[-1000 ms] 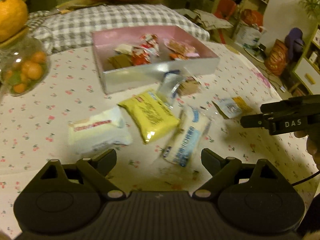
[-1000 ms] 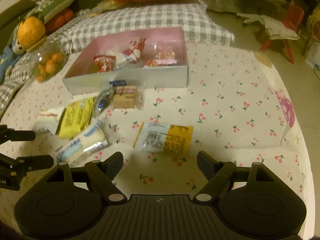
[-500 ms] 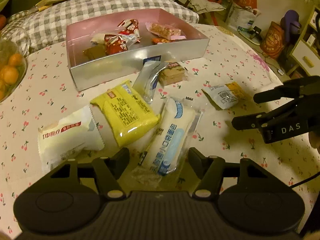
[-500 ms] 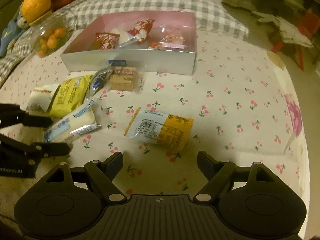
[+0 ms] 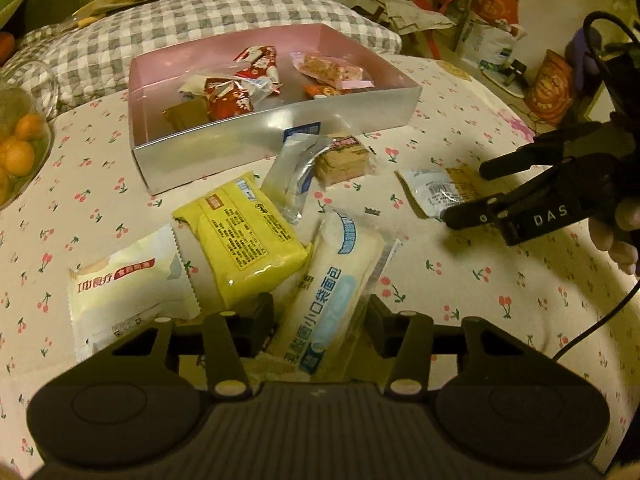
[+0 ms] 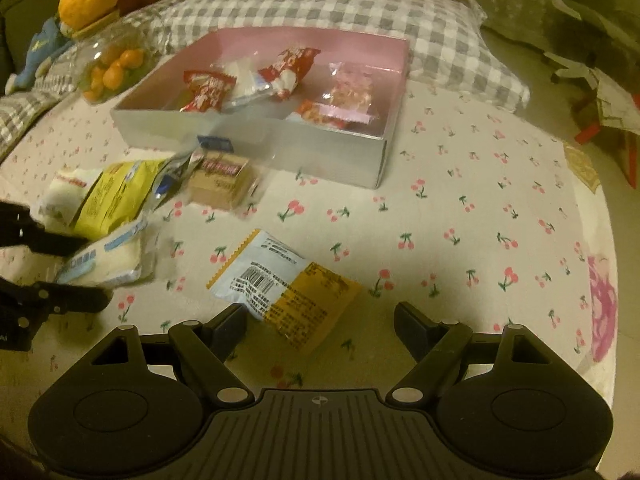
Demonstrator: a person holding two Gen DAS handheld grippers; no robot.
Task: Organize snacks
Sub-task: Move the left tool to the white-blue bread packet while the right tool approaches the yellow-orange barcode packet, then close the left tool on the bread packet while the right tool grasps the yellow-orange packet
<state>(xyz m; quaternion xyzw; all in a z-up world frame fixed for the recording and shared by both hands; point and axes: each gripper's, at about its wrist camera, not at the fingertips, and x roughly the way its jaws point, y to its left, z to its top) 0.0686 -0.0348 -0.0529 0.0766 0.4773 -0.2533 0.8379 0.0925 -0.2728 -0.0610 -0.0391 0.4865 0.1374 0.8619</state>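
A white and blue bread packet [image 5: 336,280] lies on the cherry-print cloth, its near end between the fingers of my left gripper [image 5: 320,320]. The jaws are closing around it and I cannot see the pads press on it. My right gripper [image 6: 320,328] stands open over a blue and orange packet [image 6: 288,288], which lies by its left finger. A silver box with a pink inside [image 5: 260,140] holds several snacks. In front of it lie a yellow packet [image 5: 244,240], a white packet [image 5: 124,292], a clear wrapper [image 5: 298,168] and a cracker pack [image 5: 344,158].
A clear jar of small oranges [image 6: 112,68] stands at the table's far left. A grey checked pillow [image 6: 320,8] lies behind the box. The round table's edge [image 6: 608,280] curves along the right, with floor clutter beyond it. A black cable [image 5: 580,340] trails from the right hand.
My left gripper has come down and forward over the bread packet, and its jaws have narrowed around it. My right gripper has moved in over the blue and orange packet and rolled.
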